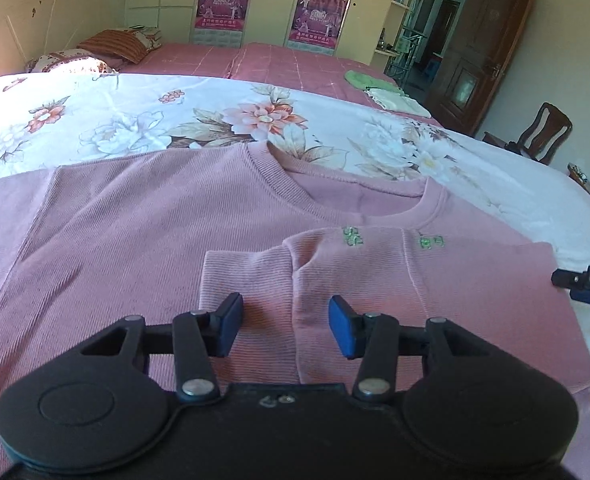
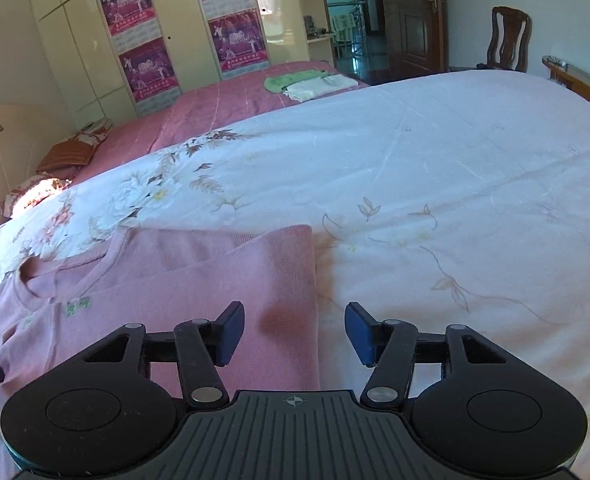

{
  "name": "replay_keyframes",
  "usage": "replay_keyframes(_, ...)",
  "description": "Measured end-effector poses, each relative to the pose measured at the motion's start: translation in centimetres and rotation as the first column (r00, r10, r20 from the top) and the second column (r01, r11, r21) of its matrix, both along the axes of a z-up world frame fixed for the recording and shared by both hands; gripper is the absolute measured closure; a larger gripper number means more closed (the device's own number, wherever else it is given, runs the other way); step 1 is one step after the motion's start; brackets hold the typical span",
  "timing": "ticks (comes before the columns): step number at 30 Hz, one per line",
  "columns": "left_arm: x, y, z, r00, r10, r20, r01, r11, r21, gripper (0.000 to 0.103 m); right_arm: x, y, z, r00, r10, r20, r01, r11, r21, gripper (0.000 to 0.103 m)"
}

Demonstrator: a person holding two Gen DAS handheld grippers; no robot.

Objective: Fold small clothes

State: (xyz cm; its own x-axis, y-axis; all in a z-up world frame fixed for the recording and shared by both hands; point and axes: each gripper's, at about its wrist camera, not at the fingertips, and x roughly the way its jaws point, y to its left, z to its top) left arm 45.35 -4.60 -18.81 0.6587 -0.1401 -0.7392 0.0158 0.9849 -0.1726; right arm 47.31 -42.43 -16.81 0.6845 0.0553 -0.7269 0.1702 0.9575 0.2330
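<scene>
Both grippers hover with jaws released, the left gripper point(image 1: 286, 326) over the folded-in sleeve point(image 1: 251, 280) of the pink sweater point(image 1: 135, 220) on the bed point(image 2: 435, 152), the right gripper point(image 2: 293, 332) straddling its folded edge, so I reckon the other side gets folded next.

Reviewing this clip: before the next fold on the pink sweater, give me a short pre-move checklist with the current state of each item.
1. Left gripper open and empty: ok, jaws spread over the folded-in sleeve, gripping nothing.
2. Right gripper open and empty: ok, jaws apart, straddling the sweater's folded side edge.
3. One sleeve already folded across the chest: ok, its cuff lies on the sweater.
4. Other sleeve folded: not ok; in the left wrist view that side still spreads out flat.
5. Sweater lying smooth on the floral sheet: ok, only small wrinkles near the cuff.
6. Bottom hem position: cannot tell, hidden below both grippers.
</scene>
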Motion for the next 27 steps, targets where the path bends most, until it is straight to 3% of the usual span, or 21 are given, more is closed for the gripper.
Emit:
replay_keyframes(1,0.0,0.2,-0.2,1.000,-0.001,-0.001,0.001,1.000,0.005,0.057,0.6,-0.1,-0.3,1.000,-0.001,-0.006,0.001,1.000,0.007,0.047)
replay_keyframes(2,0.0,0.3,-0.3,1.000,-0.003,-0.001,0.003,1.000,0.009,0.057,1.2,-0.2,-0.5,1.000,-0.002,-0.013,0.002,1.000,0.008,0.056)
replay_keyframes(3,0.0,0.3,-0.3,1.000,-0.005,-0.003,0.005,1.000,0.014,0.057,1.7,-0.2,-0.8,1.000,0.000,-0.023,0.000,1.000,0.007,0.078)
replay_keyframes(6,0.2,0.2,-0.2,1.000,-0.001,-0.012,0.002,1.000,0.023,0.056,2.1,-0.1,-1.0,1.000,0.001,-0.015,-0.001,1.000,-0.007,0.086)
replay_keyframes(11,0.4,-0.2,-0.2,1.000,-0.014,-0.009,0.015,0.998,0.058,0.056,1.8,1.6,-1.1,0.999,0.037,-0.014,-0.039,0.988,-0.149,0.086)
replay_keyframes(13,0.2,-0.2,0.4,1.000,-0.014,-0.010,0.015,0.998,0.064,0.055,0.8,1.6,0.0,0.999,0.035,0.021,-0.032,0.992,-0.122,0.085)
replay_keyframes(15,-0.4,-0.1,0.9,1.000,0.005,0.000,-0.005,0.997,0.074,0.032,-0.8,2.2,1.4,0.995,0.064,0.073,-0.056,0.993,-0.102,0.085)
replay_keyframes(17,-1.1,0.2,1.4,1.000,0.015,0.019,-0.016,0.997,0.082,0.024,-2.5,3.4,2.1,0.990,0.116,0.080,-0.109,0.990,-0.089,0.084)
replay_keyframes(19,-1.5,0.2,1.6,1.000,0.012,0.013,-0.014,0.995,0.096,0.024,-3.7,5.4,2.0,0.982,0.178,0.061,-0.171,0.980,-0.104,0.076)
replay_keyframes(21,-1.7,0.2,1.6,1.000,0.012,-0.006,-0.011,0.995,0.100,0.027,-4.3,7.6,1.4,0.971,0.235,0.034,-0.231,0.967,-0.109,0.058)
replay_keyframes(25,-2.5,-0.6,2.0,1.000,-0.005,-0.010,0.006,0.996,0.092,0.028,-5.0,10.7,-0.2,0.959,0.284,-0.006,-0.283,0.951,-0.126,0.058)
replay_keyframes(27,-2.7,-1.2,1.8,1.000,-0.017,-0.010,0.018,0.993,0.116,0.026,-5.2,11.8,-0.9,0.959,0.284,-0.021,-0.283,0.944,-0.168,0.049)
